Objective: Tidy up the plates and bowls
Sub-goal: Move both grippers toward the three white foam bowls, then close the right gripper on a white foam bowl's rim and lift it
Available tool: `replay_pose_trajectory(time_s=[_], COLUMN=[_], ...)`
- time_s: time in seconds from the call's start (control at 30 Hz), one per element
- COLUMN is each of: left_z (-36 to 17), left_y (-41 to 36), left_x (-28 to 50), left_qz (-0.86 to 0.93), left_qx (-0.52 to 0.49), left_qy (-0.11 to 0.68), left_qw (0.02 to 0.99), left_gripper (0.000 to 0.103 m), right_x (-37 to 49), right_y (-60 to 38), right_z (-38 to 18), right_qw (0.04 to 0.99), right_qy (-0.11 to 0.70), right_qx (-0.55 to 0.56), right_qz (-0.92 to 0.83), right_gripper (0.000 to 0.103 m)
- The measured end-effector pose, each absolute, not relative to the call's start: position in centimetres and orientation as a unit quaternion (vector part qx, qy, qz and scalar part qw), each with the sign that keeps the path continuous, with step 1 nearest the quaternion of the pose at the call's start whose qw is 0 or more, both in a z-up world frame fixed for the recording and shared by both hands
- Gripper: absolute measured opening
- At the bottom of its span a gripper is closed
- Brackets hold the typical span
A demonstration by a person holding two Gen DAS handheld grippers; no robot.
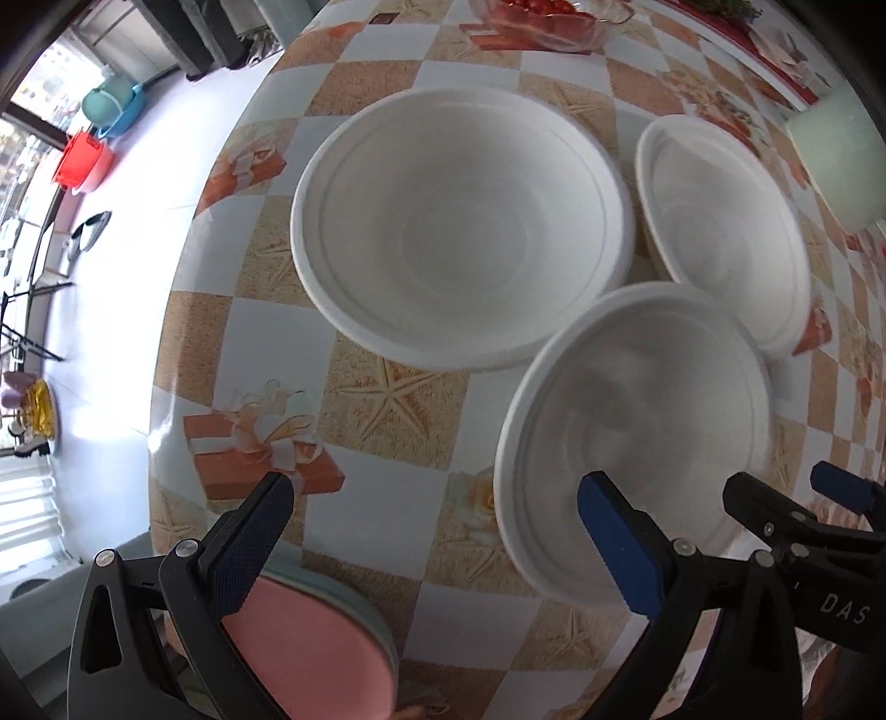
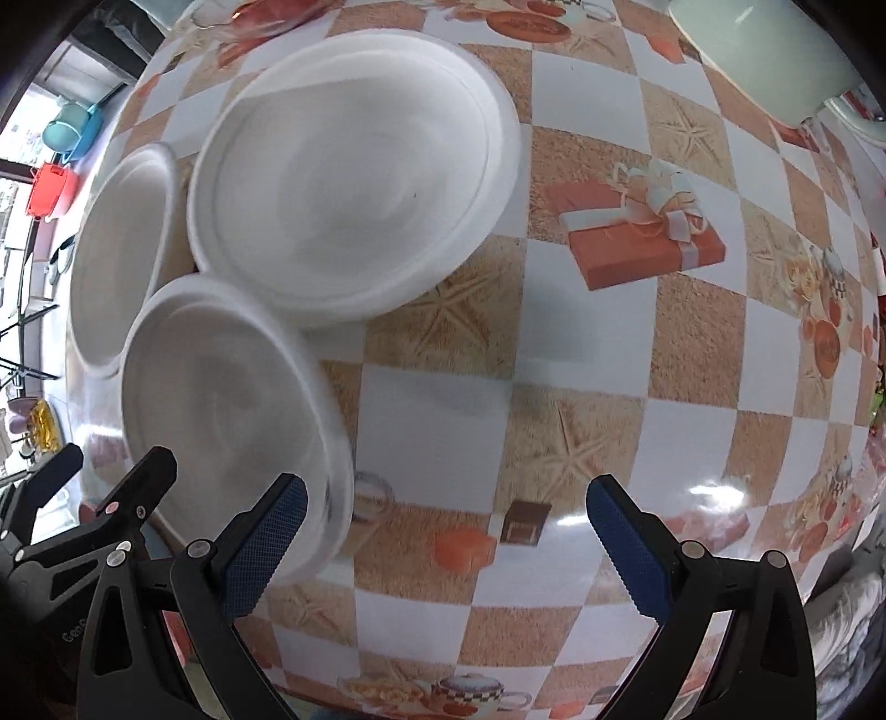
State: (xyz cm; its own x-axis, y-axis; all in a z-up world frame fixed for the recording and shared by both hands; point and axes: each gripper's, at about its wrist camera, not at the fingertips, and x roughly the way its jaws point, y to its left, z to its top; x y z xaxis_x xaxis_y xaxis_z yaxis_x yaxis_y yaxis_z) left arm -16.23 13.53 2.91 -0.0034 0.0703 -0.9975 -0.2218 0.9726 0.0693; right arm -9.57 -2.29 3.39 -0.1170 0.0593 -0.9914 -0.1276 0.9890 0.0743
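White bowls stand together on the desk [image 1: 387, 487], which has a checkered cloth with starfish and gift boxes printed on it. In the left wrist view there are three of them: a large bowl [image 1: 462, 227] in the middle of the desk, a second bowl [image 1: 725, 232] just beside it toward the far right side, and a nearest bowl [image 1: 637, 437] in front of both, whose rim overlaps the large one in this view. The left hand-held gripper [image 1: 437, 548] is over the near edge of the desk, pointing forward and down, with its fingers wide apart and nothing between them. Its right finger [image 1: 614, 543] is in front of the nearest bowl; I cannot tell if it touches the rim. A pink plate [image 1: 326, 653] lies at the near edge under the left finger. The right hand-held gripper [image 1: 797, 515] shows at the lower right, close to the same bowl.

In the right wrist view the same three bowls are in the left part of the desk. The right hand-held gripper [image 2: 446, 537] is also wide open and holds nothing; it is tilted down over bare cloth. Its left finger [image 2: 266, 537] is just beside the rim of the nearest bowl. A pale green container [image 2: 764, 50] stands at the far right corner.
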Motion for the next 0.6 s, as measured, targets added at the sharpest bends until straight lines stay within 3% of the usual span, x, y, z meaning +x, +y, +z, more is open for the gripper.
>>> replay_pose_trajectory(time_s=[0.17,0.2,0.23,0.4,0.53,0.6], left_z=[1.8,1.6,1.3,0.7,0.6,0.5], left_y=[13.2,13.0,12.9,12.1,10.6,9.6], left_x=[-15.4,-15.2,-15.1,-14.7,-14.6,-14.6], left_qz=[0.100,0.097,0.095,0.073,0.048,0.035], left_qx=[-0.051,-0.051,-0.054,-0.065,-0.052,-0.042], left_qy=[0.710,0.713,0.716,0.721,0.723,0.726], left_qw=[0.695,0.692,0.689,0.686,0.687,0.686], left_gripper=[0.088,0.081,0.073,0.052,0.040,0.042], right_x=[-8.6,-8.5,-8.5,-8.7,-8.9,-9.2], right_y=[-0.4,-0.2,0.1,1.4,2.5,2.7], right_z=[2.5,2.4,2.2,1.4,1.2,1.0], right_qw=[0.662,0.662,0.659,0.642,0.638,0.631], right_qy=[0.744,0.744,0.747,0.758,0.759,0.764], right_qx=[-0.037,-0.037,-0.033,-0.001,0.001,0.000], right_qz=[0.081,0.083,0.087,0.114,0.129,0.134], right_gripper=[0.101,0.093,0.077,0.041,0.024,0.023])
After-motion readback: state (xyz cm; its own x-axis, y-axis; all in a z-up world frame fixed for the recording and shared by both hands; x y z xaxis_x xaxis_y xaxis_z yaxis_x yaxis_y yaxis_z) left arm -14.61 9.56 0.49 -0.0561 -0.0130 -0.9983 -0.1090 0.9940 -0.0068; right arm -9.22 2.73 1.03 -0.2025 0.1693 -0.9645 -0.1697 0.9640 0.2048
